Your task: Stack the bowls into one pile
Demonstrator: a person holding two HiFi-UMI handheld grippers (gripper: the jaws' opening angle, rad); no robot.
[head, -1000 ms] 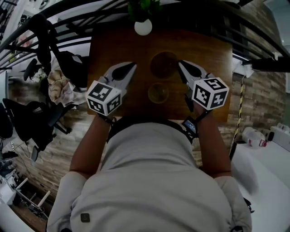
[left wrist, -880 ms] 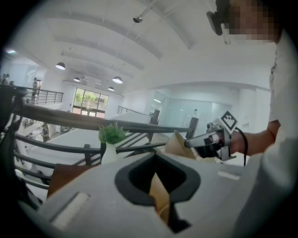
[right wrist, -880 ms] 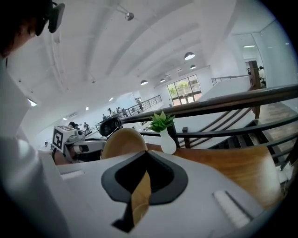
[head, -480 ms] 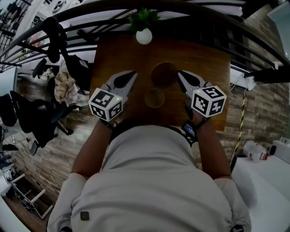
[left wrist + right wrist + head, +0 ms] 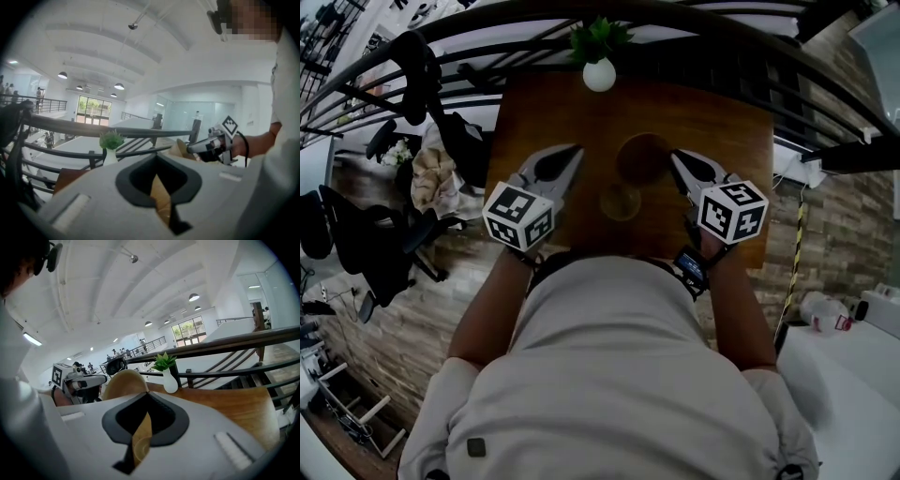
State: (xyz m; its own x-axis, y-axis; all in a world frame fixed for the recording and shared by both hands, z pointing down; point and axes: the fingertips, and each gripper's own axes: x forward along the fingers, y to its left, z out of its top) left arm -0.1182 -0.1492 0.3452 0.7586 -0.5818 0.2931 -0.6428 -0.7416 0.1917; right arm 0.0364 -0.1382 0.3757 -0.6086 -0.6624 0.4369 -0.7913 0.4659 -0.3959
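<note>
The jaws must open first. Then the smaller bowl should be pinched by its rim and lowered, centred, into the larger. On the desk (image 5: pixel 731 141), the larger bowl (image 5: pixel 642 157) sits mid-desk and the smaller bowl (image 5: pixel 621 201) sits toward the near edge. Both lie between the left hand-held gripper (image 5: pixel 574 150) and the right hand-held gripper (image 5: pixel 675 156) — each with jaws together, holding nothing.

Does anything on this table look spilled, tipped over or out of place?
Nothing stands out. The larger bowl and the smaller bowl sit upright, unstacked, on the wooden table; the white vase with a plant stands upright at the far edge. No spill shows.
</note>
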